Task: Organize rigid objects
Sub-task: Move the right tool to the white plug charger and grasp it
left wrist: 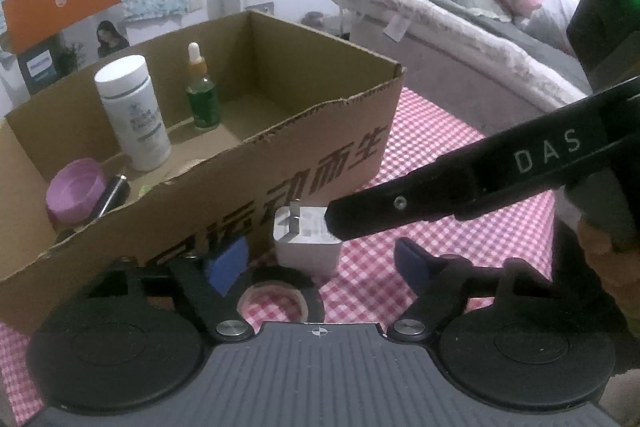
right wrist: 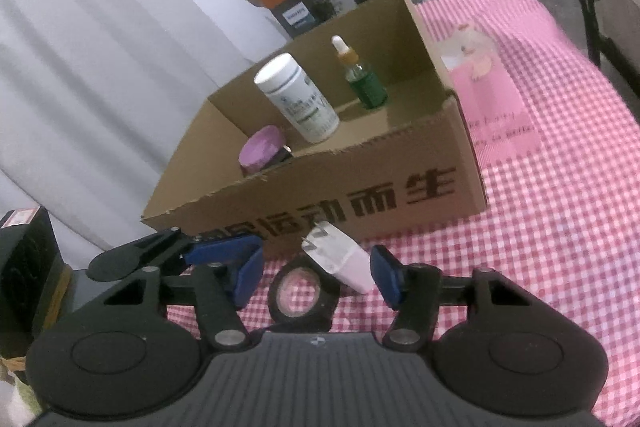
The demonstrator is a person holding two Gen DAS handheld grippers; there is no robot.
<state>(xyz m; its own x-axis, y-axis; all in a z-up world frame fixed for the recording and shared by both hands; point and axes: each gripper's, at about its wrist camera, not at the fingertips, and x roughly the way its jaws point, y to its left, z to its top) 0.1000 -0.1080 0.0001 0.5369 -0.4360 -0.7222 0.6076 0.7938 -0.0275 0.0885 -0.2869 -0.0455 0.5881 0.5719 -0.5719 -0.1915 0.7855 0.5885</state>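
1. Cardboard, brown and open on top, is the landmark here: the cardboard box [left wrist: 224,163] stands on the pink checked cloth [left wrist: 420,155], with dark characters printed on its near wall.
2. Inside the box stand a white cylindrical plastic bottle [left wrist: 134,113] and a green glass dropper bottle [left wrist: 202,95]; a purple round jar [left wrist: 76,189] lies in the near left corner with a thin dark pen-like thing [left wrist: 114,189] beside it.
3. Just in front of the box's near wall are a white plastic plug charger [right wrist: 338,255], prongs toward the box, and a black tape roll [right wrist: 302,291] on the cloth.
4. The right tongs [right wrist: 316,273] stand half open around the charger; the right pad seems to touch it, the left pad is clear, so no firm grip yet.
5. The left tongs [left wrist: 320,263] are wide and empty, above the tape roll.
6. To do it well, I think: centre the charger body between both pads, avoid the prongs, close firmly, then lift clear over the box's torn front edge before setting it in the empty right half.
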